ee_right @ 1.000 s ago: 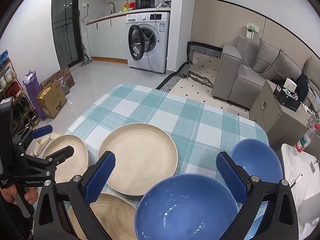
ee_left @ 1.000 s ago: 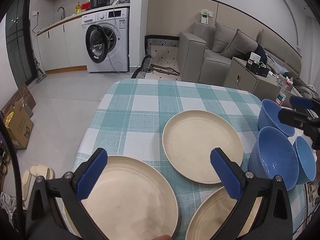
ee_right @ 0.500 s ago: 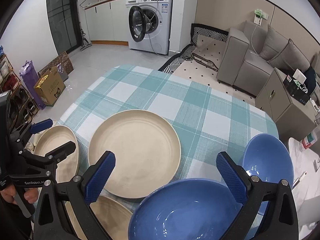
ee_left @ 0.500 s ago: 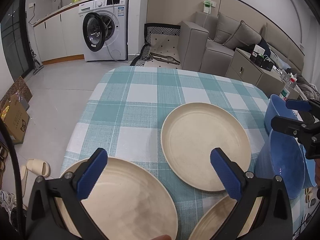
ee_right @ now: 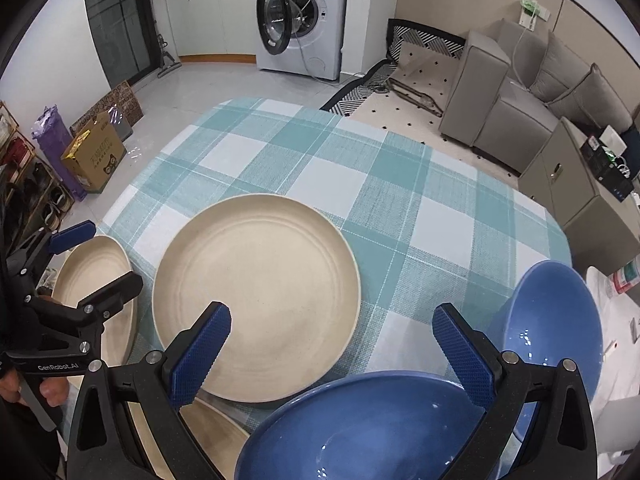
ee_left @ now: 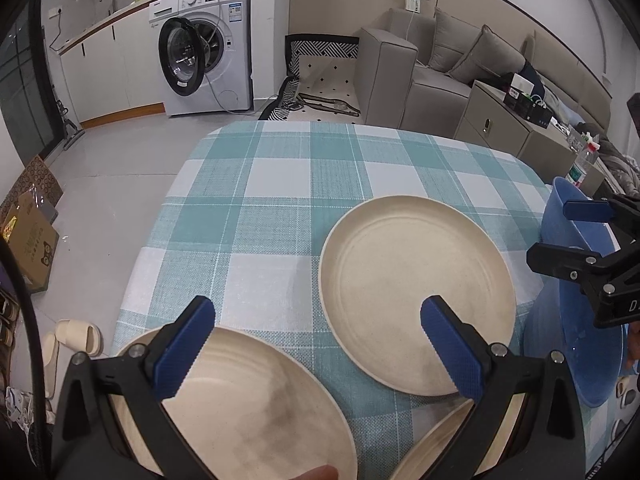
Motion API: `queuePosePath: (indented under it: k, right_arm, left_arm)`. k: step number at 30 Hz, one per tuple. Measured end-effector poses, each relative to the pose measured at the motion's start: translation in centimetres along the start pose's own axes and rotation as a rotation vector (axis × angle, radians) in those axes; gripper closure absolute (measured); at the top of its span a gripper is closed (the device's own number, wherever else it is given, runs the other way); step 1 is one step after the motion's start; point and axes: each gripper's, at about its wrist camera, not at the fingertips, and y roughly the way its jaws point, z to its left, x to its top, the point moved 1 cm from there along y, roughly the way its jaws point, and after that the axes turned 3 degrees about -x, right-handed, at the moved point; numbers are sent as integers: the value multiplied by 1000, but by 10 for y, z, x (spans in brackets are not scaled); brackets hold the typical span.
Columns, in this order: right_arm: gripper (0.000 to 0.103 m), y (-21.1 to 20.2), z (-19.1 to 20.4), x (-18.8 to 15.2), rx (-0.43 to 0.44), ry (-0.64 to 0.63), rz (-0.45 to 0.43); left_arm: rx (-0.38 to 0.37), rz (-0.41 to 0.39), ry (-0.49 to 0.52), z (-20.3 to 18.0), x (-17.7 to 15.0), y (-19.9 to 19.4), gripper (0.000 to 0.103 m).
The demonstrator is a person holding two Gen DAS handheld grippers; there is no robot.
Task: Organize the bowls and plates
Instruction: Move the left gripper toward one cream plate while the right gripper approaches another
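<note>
Now hovering over the checked bench [ee_right: 400,184], both claws released and grasping nothing: left claw [ee_left: 316,344] above the near cream plate [ee_left: 248,404], right claw [ee_right: 332,344] above the near blue bowl [ee_right: 360,428]. Best closing on a rim squarely, lifting level, stacking like on like. Lying ahead, a matte cream plate [ee_right: 256,296], faintly ringed; beside, a glossy second bowl [ee_right: 556,320].

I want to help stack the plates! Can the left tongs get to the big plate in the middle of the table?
Probably yes. The left tongs are open and empty, and the middle plate lies flat just ahead with nothing on it. The right tongs hover over the blue bowl, off to the side.
</note>
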Motion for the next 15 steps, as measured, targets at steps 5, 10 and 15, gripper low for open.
queuePosePath:
  k: [5,10,15]
  right_arm:
    - [0,14,-4,2,17,6,39]
    - [0,26,-10,4,32,19,74]
    - [0,39,-10,6,34,2,112]
  left_arm:
    - [1,10,20,-4,1,8,0]
    - [2,39,30,-6,0,18,0]
    - [-6,57,24,-6,0,26,0]
